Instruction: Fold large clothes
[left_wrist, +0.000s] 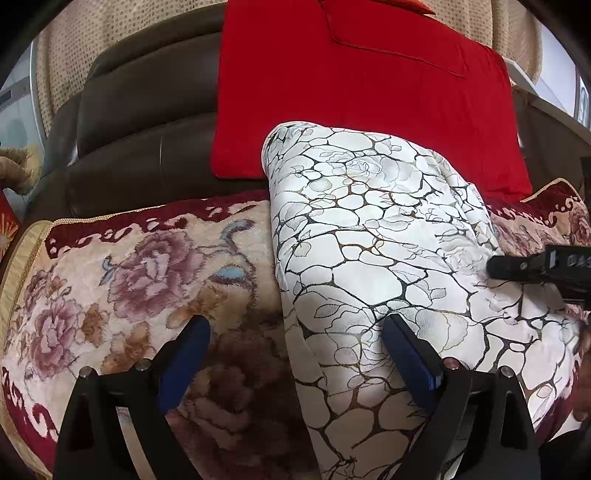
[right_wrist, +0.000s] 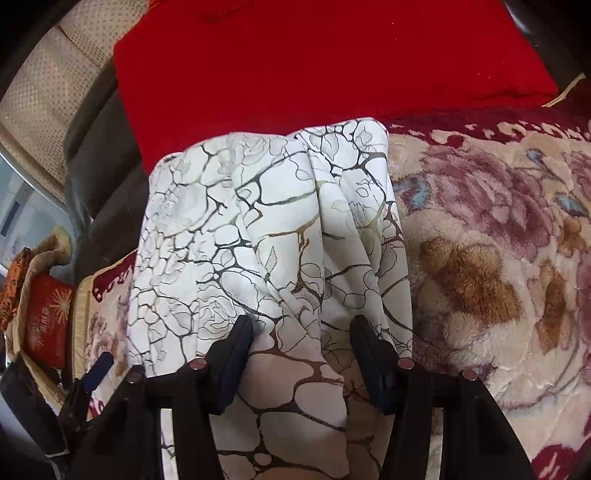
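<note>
A white cloth with a dark crackle-and-rose print (left_wrist: 369, 236) lies folded in a long strip on a floral sofa cover. My left gripper (left_wrist: 295, 328) is open, its jaws wide apart astride the cloth's left edge, holding nothing. My right gripper (right_wrist: 301, 328) is open, with a bunched fold of the same cloth (right_wrist: 266, 221) lying between its blue pads (right_wrist: 236, 354), not clamped. The right gripper also shows at the right edge of the left wrist view (left_wrist: 535, 266), resting on the cloth.
The floral plush sofa cover (left_wrist: 129, 280) spreads under the cloth. A red cushion (left_wrist: 351, 92) leans on the brown leather backrest (left_wrist: 147, 110) just behind the cloth. A red box (right_wrist: 48, 317) sits off the sofa's end.
</note>
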